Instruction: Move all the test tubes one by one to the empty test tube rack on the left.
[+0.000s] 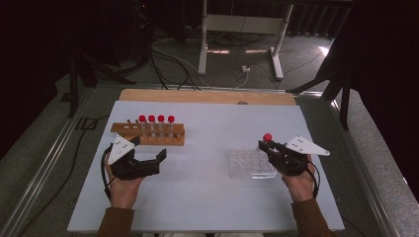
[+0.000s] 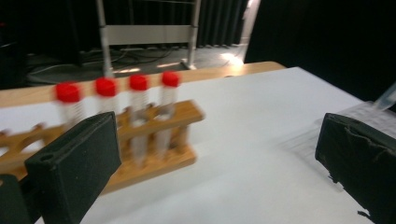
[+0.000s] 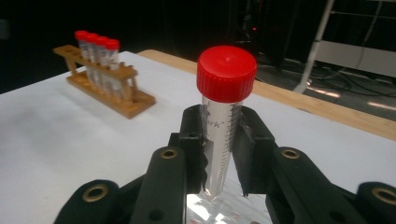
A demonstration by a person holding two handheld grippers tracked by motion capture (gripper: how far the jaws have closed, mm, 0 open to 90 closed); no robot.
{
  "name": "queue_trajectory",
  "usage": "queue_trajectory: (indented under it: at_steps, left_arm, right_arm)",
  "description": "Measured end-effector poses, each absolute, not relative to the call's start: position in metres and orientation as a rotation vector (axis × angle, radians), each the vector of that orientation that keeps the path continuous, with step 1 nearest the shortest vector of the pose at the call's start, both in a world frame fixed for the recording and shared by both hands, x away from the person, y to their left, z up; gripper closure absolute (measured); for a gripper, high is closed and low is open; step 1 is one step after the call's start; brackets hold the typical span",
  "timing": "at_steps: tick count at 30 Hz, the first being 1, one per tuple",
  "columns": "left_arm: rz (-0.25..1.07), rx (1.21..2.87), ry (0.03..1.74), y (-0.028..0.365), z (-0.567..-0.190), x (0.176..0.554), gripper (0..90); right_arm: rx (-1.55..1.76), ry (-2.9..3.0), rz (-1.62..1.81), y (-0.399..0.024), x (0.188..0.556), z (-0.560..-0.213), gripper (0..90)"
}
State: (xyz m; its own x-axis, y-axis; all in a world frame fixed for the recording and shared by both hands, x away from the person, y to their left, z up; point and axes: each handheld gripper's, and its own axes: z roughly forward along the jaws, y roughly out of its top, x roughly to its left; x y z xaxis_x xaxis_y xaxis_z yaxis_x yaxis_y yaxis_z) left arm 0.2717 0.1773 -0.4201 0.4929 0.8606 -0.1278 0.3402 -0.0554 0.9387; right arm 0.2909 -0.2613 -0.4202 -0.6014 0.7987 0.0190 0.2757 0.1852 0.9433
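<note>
A wooden rack [image 1: 148, 134] [image 2: 154, 140] [image 3: 107, 91] at the table's left holds several clear tubes with red caps [image 1: 156, 119] [image 2: 106, 87]. My left gripper [image 1: 160, 157] [image 2: 210, 163] hovers open just in front of the rack, nothing between its jaws. My right gripper [image 1: 264, 144] [image 3: 223, 140] is shut on a clear graduated tube with a red cap [image 1: 267, 137] [image 3: 225, 107], held upright above the right end of a clear plastic well tray [image 1: 251, 164]. The tube's tip hangs just over the tray [image 3: 229, 207].
The white table [image 1: 207, 197] has a wooden strip [image 1: 207, 96] along its far edge. Beyond it stand a metal table frame [image 1: 242, 29] and floor cables. Bare surface lies between the rack and the tray.
</note>
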Motion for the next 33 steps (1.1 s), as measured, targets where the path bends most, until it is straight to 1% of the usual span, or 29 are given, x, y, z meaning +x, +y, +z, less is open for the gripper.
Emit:
queue_trajectory:
  at_steps: [9, 17, 21, 26, 29, 32, 33]
  left_arm:
    - [0.539, 1.694, 0.939, 0.136, -0.395, 0.275, 1.1]
    - [0.460, 1.723, 0.856, 0.105, -0.391, 0.279, 1.1]
    - [0.389, 1.723, 0.817, 0.094, -0.389, 0.281, 1.1]
    - [0.353, 1.751, 0.771, 0.075, -0.386, 0.282, 1.4]
    - [0.339, 1.783, 0.738, 0.062, -0.386, 0.281, 4.7]
    - [0.326, 1.806, 0.709, 0.050, -0.387, 0.281, 9.9]
    - [0.325, 1.813, 0.697, 0.046, -0.388, 0.281, 13.0]
  right_arm:
    - [0.961, 2.040, 1.487, -0.242, 0.285, -0.419, 74.1]
    - [0.901, 2.098, 1.508, -0.221, 0.277, -0.419, 74.1]
    - [0.890, 2.134, 1.498, -0.212, 0.276, -0.422, 74.1]
    - [0.889, 2.164, 1.519, -0.205, 0.276, -0.426, 74.1]
    - [0.873, 2.182, 1.515, -0.200, 0.275, -0.428, 74.1]
    - [0.870, 2.197, 1.513, -0.196, 0.275, -0.431, 74.1]
    - [0.868, 2.203, 1.513, -0.195, 0.275, -0.431, 74.1]
